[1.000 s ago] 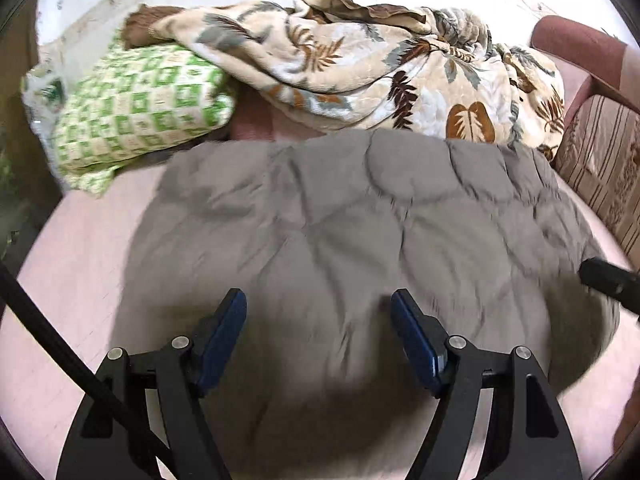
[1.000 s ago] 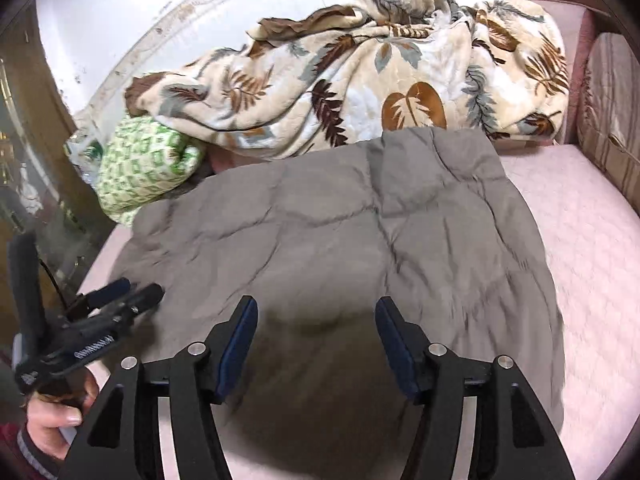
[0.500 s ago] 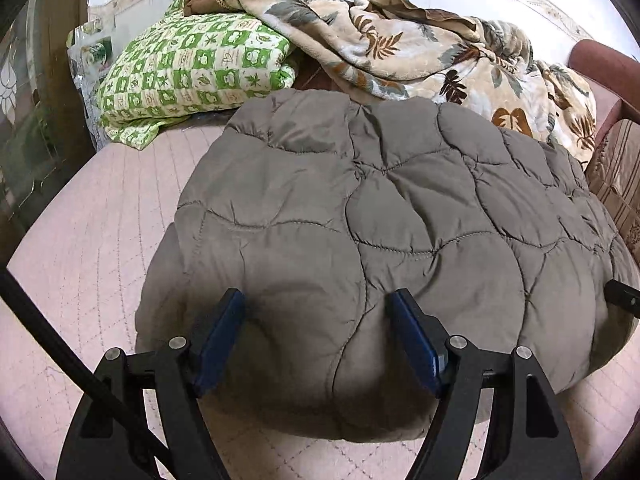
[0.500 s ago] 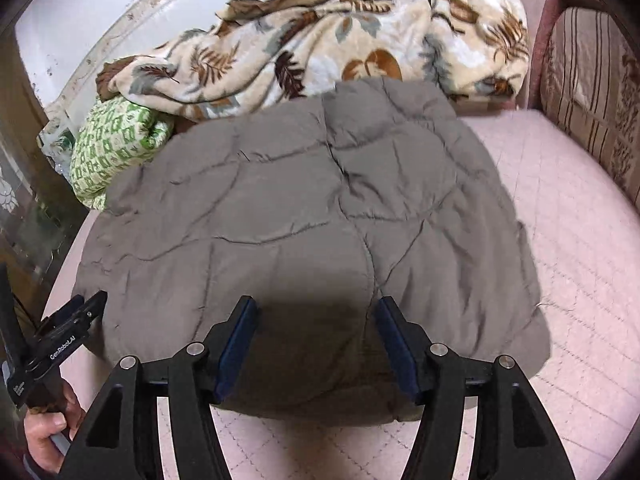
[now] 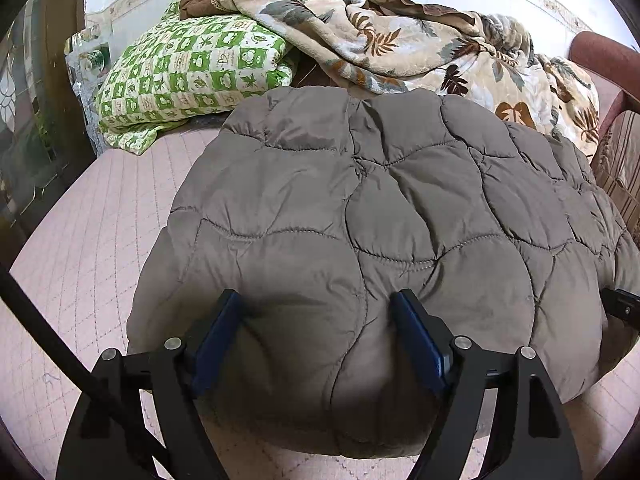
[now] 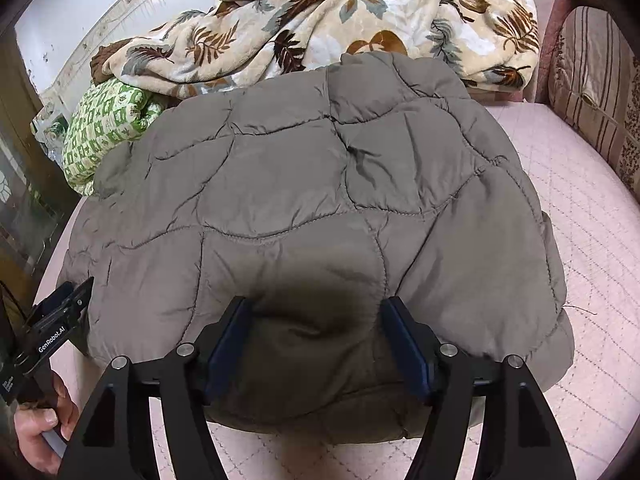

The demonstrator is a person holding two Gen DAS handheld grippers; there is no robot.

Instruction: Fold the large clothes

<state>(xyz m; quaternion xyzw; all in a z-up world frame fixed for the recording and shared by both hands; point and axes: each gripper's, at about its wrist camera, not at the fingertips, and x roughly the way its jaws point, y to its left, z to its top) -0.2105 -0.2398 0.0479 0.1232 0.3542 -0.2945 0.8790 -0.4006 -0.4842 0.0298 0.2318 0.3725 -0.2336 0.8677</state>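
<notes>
A grey quilted padded garment (image 5: 380,208) lies folded and spread on the pink quilted bed; it also shows in the right wrist view (image 6: 320,208). My left gripper (image 5: 318,322) is open, its blue-padded fingers straddling a bulge at the garment's near edge. My right gripper (image 6: 316,326) is open too, its fingers either side of the near edge further right. The left gripper also shows at the left edge of the right wrist view (image 6: 64,312), and the right gripper's tip at the right edge of the left wrist view (image 5: 622,306).
A leaf-print blanket (image 5: 420,48) and a green checked pillow (image 5: 188,76) are heaped at the bed's far side. A striped sofa cushion (image 6: 596,84) stands at the right. The pink bed cover (image 6: 592,216) lies bare right of the garment. A dark cabinet (image 5: 28,128) stands left.
Both grippers have come down and back toward the garment's near edge. The garment now lies settled and sharp in view, its near edge between the open fingers.
</notes>
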